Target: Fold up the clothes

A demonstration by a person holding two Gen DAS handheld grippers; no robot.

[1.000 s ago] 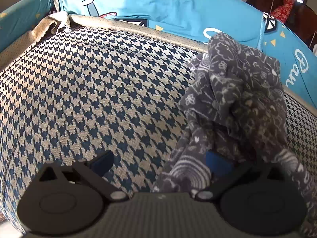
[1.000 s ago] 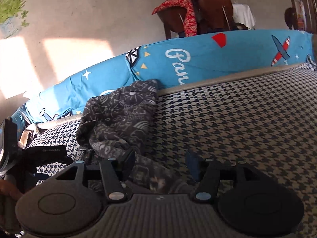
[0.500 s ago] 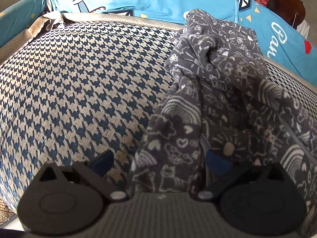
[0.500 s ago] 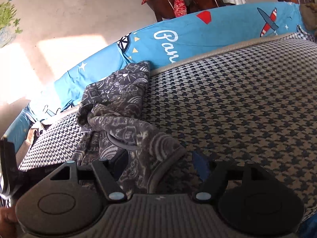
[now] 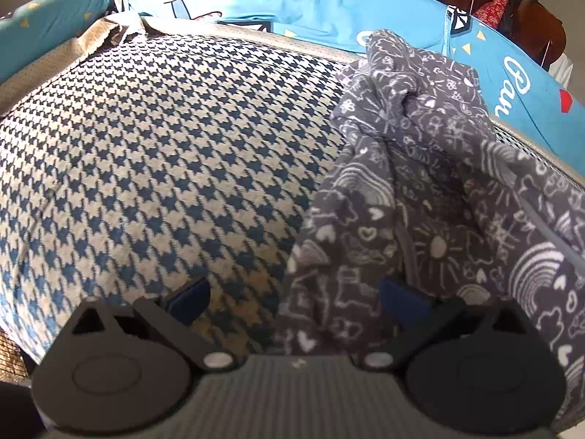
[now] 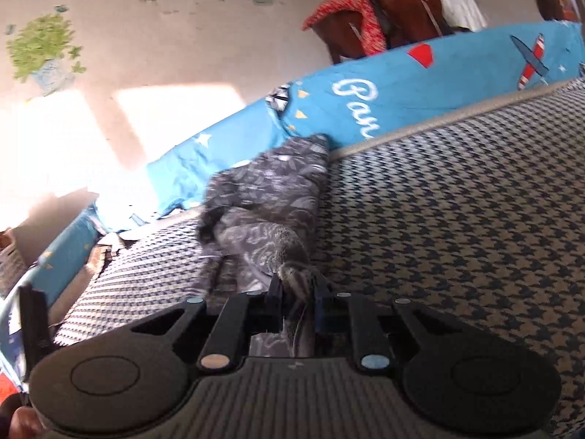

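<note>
While the right gripper (image 6: pixel 298 301) closes its jaws on a bunched edge of the grey patterned garment (image 6: pixel 272 197), the left gripper (image 5: pixel 292 300) hangs wide open over the garment's near left edge. That garment lies crumpled on the checked bed cover (image 5: pixel 164 146), reaching toward the far blue bedding (image 5: pixel 292 0). I'd say spreading it comes first; next the left must pinch a second edge.

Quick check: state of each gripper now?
Left gripper: open, grey patterned garment between its fingers, ungripped.
Right gripper: closing, pinching a fold of the garment.
</note>
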